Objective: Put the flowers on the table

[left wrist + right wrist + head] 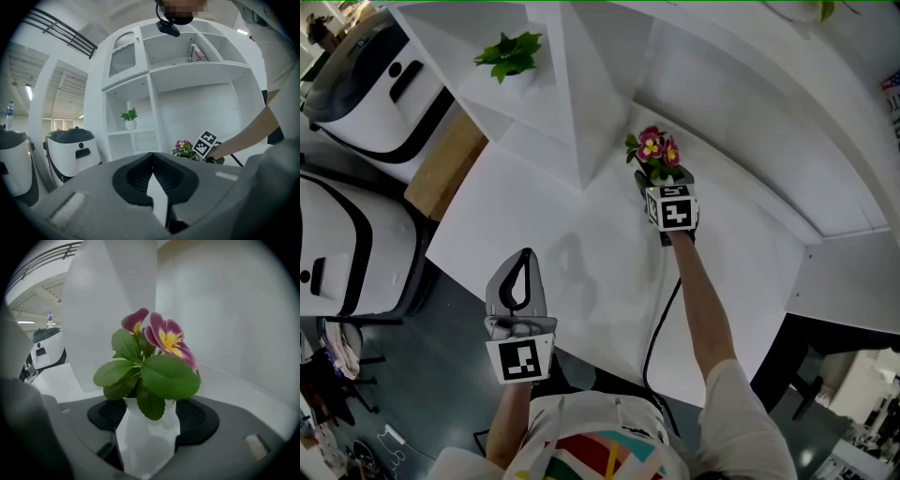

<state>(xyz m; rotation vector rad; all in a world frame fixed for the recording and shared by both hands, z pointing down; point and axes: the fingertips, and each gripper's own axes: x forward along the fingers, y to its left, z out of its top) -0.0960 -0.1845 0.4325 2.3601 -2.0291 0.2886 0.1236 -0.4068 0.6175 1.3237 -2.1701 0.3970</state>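
Toward far side of white table (478, 234): pink-and-yellow flowers (654, 148) with green leaves, upright in white faceted vase (146, 437).
Right gripper (662, 178): clamped on vase body.
Left gripper (524, 255): jaws closed together, nothing between, over table's near edge.

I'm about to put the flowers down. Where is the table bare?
The table is bare between the left gripper and the right gripper holding the flowers, and right of that arm up to the wall. Crowded only by the shelf panel beside the flowers and along the cable.
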